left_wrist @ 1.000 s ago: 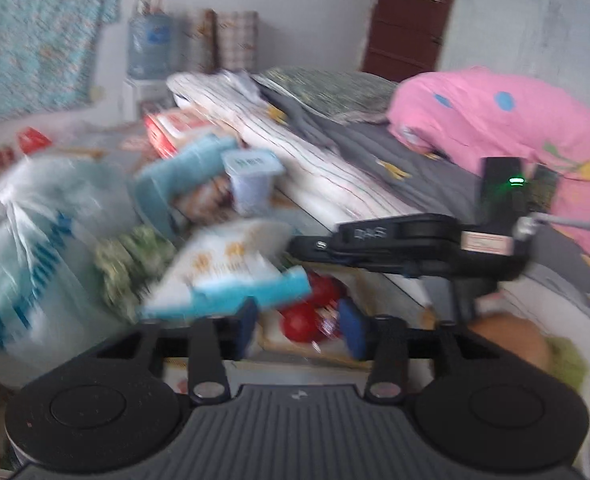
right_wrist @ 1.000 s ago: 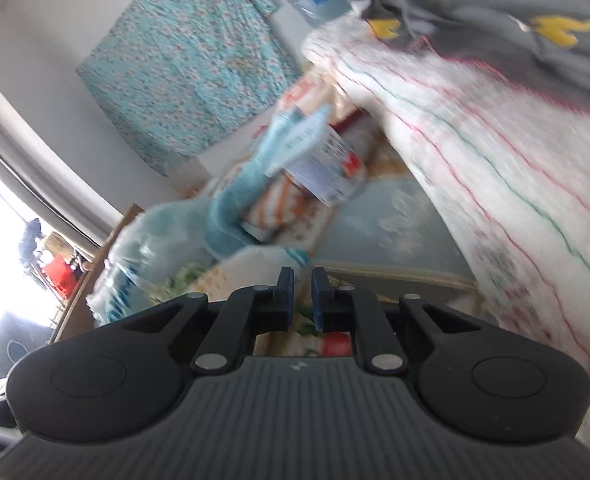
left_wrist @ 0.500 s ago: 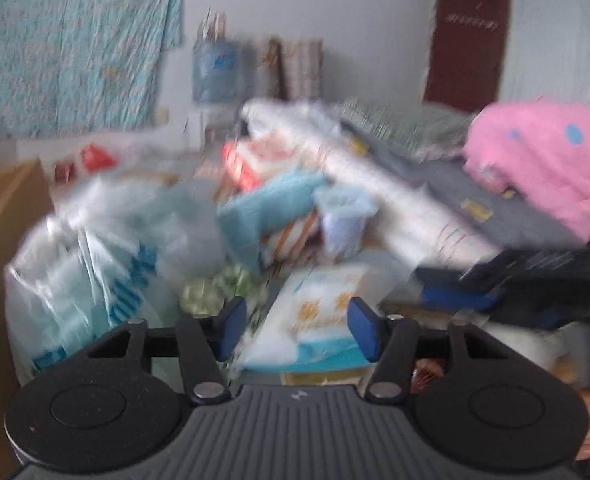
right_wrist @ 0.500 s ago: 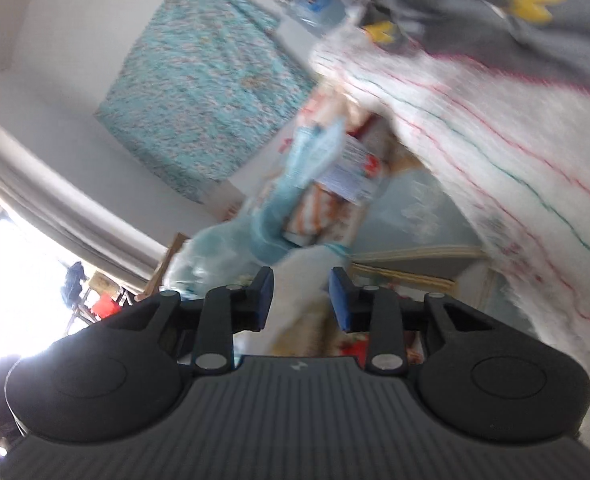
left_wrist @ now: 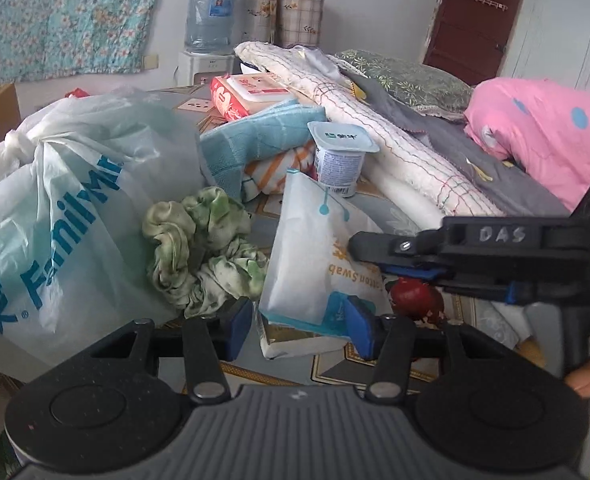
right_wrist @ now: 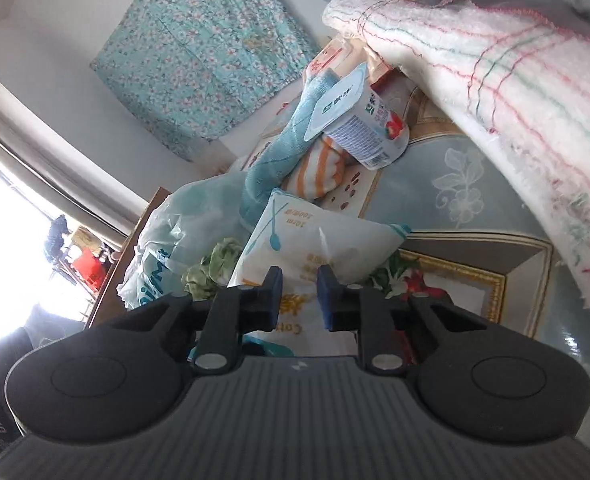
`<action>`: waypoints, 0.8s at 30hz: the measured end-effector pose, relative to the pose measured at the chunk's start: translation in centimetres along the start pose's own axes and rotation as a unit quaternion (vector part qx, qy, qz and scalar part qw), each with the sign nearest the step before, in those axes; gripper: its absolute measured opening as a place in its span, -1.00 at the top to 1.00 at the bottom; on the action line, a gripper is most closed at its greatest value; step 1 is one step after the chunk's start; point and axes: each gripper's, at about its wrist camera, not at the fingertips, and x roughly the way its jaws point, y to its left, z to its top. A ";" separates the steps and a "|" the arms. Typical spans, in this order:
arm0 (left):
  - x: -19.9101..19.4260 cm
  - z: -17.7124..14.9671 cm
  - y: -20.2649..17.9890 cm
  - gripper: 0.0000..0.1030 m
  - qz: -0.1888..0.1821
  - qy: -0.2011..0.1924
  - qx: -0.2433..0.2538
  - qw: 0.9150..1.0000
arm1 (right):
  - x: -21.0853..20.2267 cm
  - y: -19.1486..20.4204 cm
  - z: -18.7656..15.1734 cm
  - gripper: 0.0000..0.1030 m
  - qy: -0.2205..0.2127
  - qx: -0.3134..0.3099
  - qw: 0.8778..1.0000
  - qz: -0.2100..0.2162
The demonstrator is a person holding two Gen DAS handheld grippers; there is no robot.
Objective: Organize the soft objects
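Note:
A white and teal cotton swab bag (left_wrist: 311, 256) lies on the patterned table, also in the right wrist view (right_wrist: 319, 248). My left gripper (left_wrist: 299, 326) is open, its blue pads on either side of the bag's near end. My right gripper (right_wrist: 298, 296) is open, just above the same bag; it shows from the side in the left wrist view (left_wrist: 379, 246). A green scrunchie (left_wrist: 201, 248) lies left of the bag. A teal towel (left_wrist: 255, 140) and an orange striped cloth (left_wrist: 275, 172) are piled behind.
A large white plastic bag (left_wrist: 63, 208) fills the left. A yogurt cup (left_wrist: 341, 156) stands behind the swab bag. A red item (left_wrist: 415, 296) lies under the right gripper. A rolled white blanket (left_wrist: 383, 136), a grey sheet and a pink quilt (left_wrist: 547, 136) lie right.
My left gripper swung left, then settled low around the swab bag's near end. My right gripper opened from nearly shut and came over the bag.

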 end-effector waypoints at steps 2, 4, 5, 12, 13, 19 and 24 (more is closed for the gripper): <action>0.2 0.1 0.1 0.04 0.000 0.005 -0.003 1.000 | -1.3 0.5 0.4 0.64 -0.012 -0.004 1.000 0.017; 0.3 0.2 0.3 0.04 -0.004 0.006 -0.009 1.000 | -2.3 0.9 0.8 0.63 -0.023 -0.015 0.999 0.025; 0.3 0.2 0.3 0.04 -0.004 0.006 -0.010 1.000 | -2.6 0.9 0.9 0.63 -0.024 -0.018 0.999 0.024; 0.2 0.2 0.4 0.05 -0.009 0.004 -0.012 1.000 | 0.0 -0.7 -0.3 0.54 0.023 0.026 0.999 0.004; 0.0 0.2 0.5 0.06 -0.011 0.002 -0.014 1.000 | -0.2 -0.6 -0.1 0.44 0.022 0.029 0.999 0.002; -0.8 1.1 1.0 0.06 -0.026 -0.021 -0.027 0.999 | -0.8 -1.8 0.9 -0.11 0.007 0.068 0.998 -0.008; 0.3 1.7 0.9 0.13 -0.023 -0.017 -0.029 0.999 | 1.2 -1.4 1.1 -0.10 0.029 0.069 0.997 -0.015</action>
